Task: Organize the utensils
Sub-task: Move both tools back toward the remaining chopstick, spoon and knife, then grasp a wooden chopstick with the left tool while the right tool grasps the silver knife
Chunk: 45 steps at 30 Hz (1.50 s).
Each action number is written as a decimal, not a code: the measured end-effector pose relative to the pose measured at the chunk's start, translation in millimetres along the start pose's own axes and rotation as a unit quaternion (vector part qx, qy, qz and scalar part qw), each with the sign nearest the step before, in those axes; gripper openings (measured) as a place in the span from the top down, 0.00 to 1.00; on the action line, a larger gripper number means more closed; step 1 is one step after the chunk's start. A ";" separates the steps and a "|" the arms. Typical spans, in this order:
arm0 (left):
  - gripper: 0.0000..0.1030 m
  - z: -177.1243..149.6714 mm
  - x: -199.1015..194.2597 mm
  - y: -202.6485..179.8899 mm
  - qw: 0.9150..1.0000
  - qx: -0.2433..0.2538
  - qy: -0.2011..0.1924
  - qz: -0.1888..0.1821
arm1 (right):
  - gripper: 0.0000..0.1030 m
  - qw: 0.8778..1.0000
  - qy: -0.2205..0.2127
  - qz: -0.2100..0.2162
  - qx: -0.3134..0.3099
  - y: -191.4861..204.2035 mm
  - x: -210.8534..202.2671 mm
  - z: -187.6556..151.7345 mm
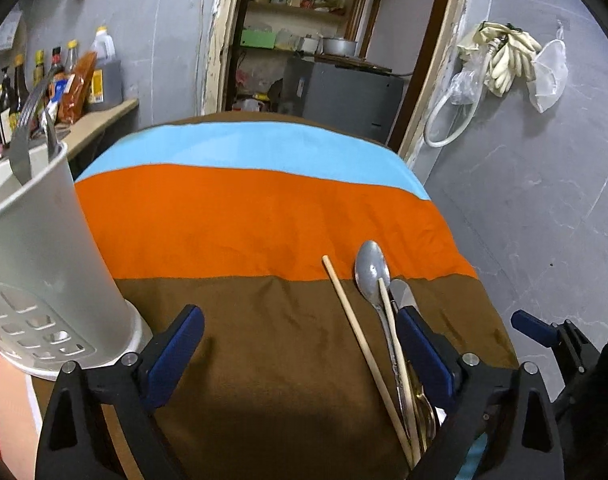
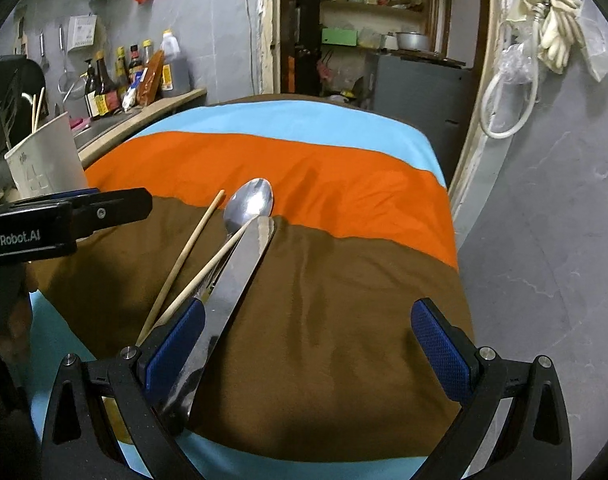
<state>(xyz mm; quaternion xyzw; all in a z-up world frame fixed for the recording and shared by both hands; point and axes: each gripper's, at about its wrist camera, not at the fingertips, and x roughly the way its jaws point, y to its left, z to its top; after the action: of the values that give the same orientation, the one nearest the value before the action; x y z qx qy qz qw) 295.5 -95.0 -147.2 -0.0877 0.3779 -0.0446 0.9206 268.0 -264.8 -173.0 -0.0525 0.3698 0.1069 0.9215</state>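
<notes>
Utensils lie in a loose bundle on the brown band of a striped cloth (image 2: 344, 280) (brown, orange and light blue) that covers the table; bundle sits toward the near edge.

Room, largest first: grey marbled wall panels (image 2: 552, 208); open doorway with worn pale frame (image 1: 220, 40), wooden shelves of jars and boxes behind it; grey cabinet (image 1: 344, 88) with a metal basin on top; side counter (image 2: 152, 114) carrying dark sauce bottles and a large jug (image 1: 104, 76), labels too small to read; pale gloves and plastic bags (image 1: 508, 60) hung on the right wall above a white hose loop.

White plastic utensil holder (image 1: 44, 248) with slotted base stands upright at the cloth's left edge, metal handles and two thin sticks rising from it; faint marks on its side in the right view, unreadable.

Writing: "GenRobot.AI" in white on the black body of the left gripper (image 1: 300, 344), read from the right wrist view.

Utensils: steel table knife (image 2: 232, 280); steel spoon (image 2: 250, 204), bowl up; two pale wooden chopsticks (image 2: 184, 260), one resting across the spoon's neck.

Left gripper jaws wide apart, nothing between the blue pads; bundle passes by its right finger.

Right gripper (image 2: 308, 332) jaws wide apart; knife lies just beside its left pad, contact uncertain.
</notes>
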 end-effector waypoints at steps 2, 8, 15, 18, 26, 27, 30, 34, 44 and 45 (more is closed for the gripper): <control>0.08 1.0 3.8 1.5 1.000 -0.007 0.005 0.002 | 0.02 1.000 0.007 0.003 -0.004 2.0 4.5 0.5; 0.08 -1.4 6.2 6.5 1.000 -0.019 0.012 0.003 | 0.02 1.000 0.023 0.009 -0.014 7.5 15.3 3.5; 0.08 -1.0 10.0 7.9 1.000 -0.021 0.017 0.001 | 0.02 0.999 0.034 0.002 -0.019 10.3 25.3 11.7; 0.12 -0.7 11.7 7.2 1.000 -0.019 0.020 -0.002 | 0.02 0.999 0.039 -0.008 -0.014 10.5 28.4 14.3; 0.18 -1.2 17.9 4.2 0.999 -0.009 0.031 -0.016 | 0.02 0.999 0.030 -0.041 0.009 -4.4 24.3 11.2; 0.19 -0.8 19.1 3.2 0.999 -0.007 0.033 -0.019 | 0.02 0.998 0.031 -0.050 0.012 -8.3 25.5 10.3; 0.26 -1.2 24.6 -0.4 0.999 -0.002 0.045 -0.029 | 0.02 0.997 0.043 -0.048 0.038 -20.4 29.3 8.5; 0.44 -2.0 34.5 -6.4 0.997 0.007 0.065 -0.044 | 0.11 0.998 0.040 -0.035 0.046 -24.8 30.2 8.4; 0.62 2.7 53.5 -21.5 0.994 0.037 0.096 -0.039 | 0.31 0.998 0.045 0.010 0.032 -28.4 43.8 19.0; 0.64 3.9 54.5 -20.7 0.994 0.039 0.097 -0.038 | 0.32 0.998 0.045 0.017 0.030 -29.0 46.9 21.8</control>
<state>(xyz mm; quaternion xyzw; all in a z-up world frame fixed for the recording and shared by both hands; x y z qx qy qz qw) 336.6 -122.9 -178.0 -0.0615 0.4599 -0.1022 0.8799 322.4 -281.8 -189.2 -0.0239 0.4147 0.1088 0.9031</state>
